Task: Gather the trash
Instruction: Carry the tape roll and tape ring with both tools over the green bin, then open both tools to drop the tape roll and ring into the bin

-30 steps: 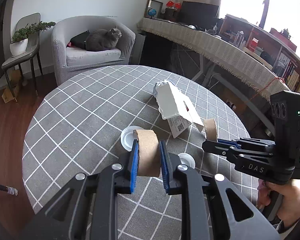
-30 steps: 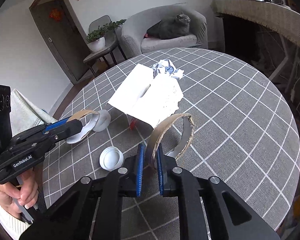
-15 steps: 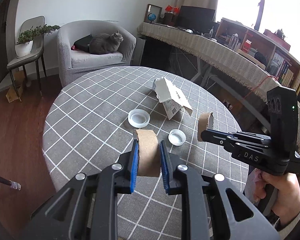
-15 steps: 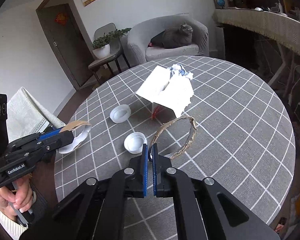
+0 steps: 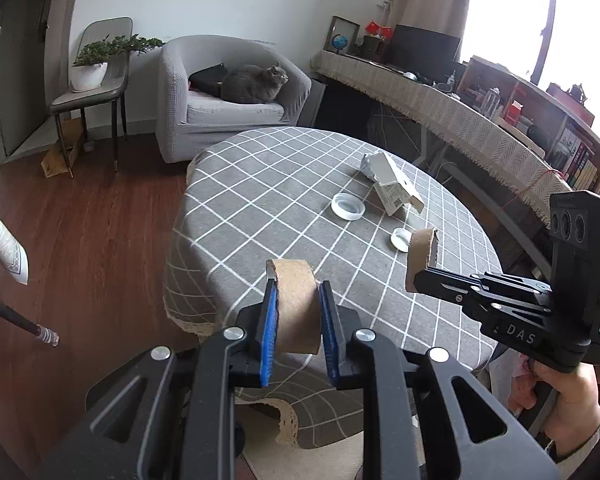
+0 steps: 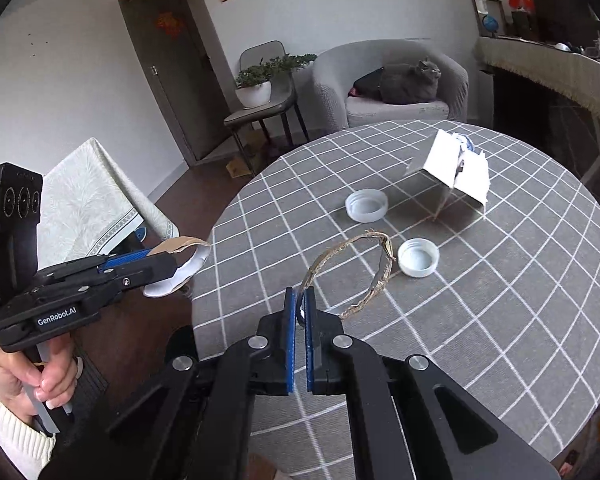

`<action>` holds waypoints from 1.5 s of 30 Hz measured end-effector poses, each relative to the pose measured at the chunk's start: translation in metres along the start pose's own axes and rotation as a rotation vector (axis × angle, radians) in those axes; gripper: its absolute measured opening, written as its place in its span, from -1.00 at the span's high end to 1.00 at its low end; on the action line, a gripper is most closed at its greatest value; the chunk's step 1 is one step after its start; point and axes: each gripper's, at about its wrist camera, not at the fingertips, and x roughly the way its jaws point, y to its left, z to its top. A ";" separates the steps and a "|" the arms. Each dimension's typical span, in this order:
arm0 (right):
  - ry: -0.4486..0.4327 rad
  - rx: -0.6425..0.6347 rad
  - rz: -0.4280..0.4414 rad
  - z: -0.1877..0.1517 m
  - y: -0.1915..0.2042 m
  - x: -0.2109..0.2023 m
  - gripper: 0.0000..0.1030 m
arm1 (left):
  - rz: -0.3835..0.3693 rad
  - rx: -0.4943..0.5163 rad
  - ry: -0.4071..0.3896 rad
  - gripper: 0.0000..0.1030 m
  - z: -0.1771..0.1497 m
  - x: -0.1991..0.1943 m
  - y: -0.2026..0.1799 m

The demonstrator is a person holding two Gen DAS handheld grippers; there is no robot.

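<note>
Tilting downward side by side, both grippers, left [image 5: 298, 312] and right [image 6: 300, 316], pinch torn cardboard strips [image 5: 296, 308].

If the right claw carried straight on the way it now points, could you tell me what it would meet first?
Probably the grey checked tablecloth, just short of the nearer white lid. The right claw, shut on a torn cardboard ring, points down at the table; depth is uncertain.

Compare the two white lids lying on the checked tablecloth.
The far lid is wider and looks translucent; the near lid is narrower and solid white. The far lid lies closer to the torn white box; the near lid lies beside the held cardboard ring. Both rest open side up.
</note>
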 end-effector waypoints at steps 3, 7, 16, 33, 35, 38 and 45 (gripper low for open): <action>-0.006 -0.016 0.026 -0.001 0.017 0.001 0.93 | 0.031 -0.019 0.009 0.57 -0.008 -0.006 0.015; 0.009 -0.039 0.053 -0.001 0.038 0.010 0.93 | 0.072 -0.040 0.030 0.57 -0.019 -0.010 0.035; 0.063 -0.121 0.109 -0.003 0.089 0.041 0.93 | 0.168 -0.027 0.132 0.57 -0.061 -0.006 0.081; 0.192 -0.177 0.208 -0.013 0.157 0.102 0.93 | 0.196 -0.133 0.368 0.57 -0.135 0.030 0.156; 0.212 -0.183 0.205 -0.016 0.161 0.111 0.93 | 0.197 -0.134 0.399 0.57 -0.143 0.036 0.159; 0.243 -0.182 0.197 -0.021 0.164 0.123 0.93 | 0.199 -0.128 0.426 0.57 -0.154 0.041 0.162; 0.289 -0.179 0.199 -0.026 0.172 0.142 0.93 | 0.218 -0.140 0.458 0.18 -0.168 0.045 0.178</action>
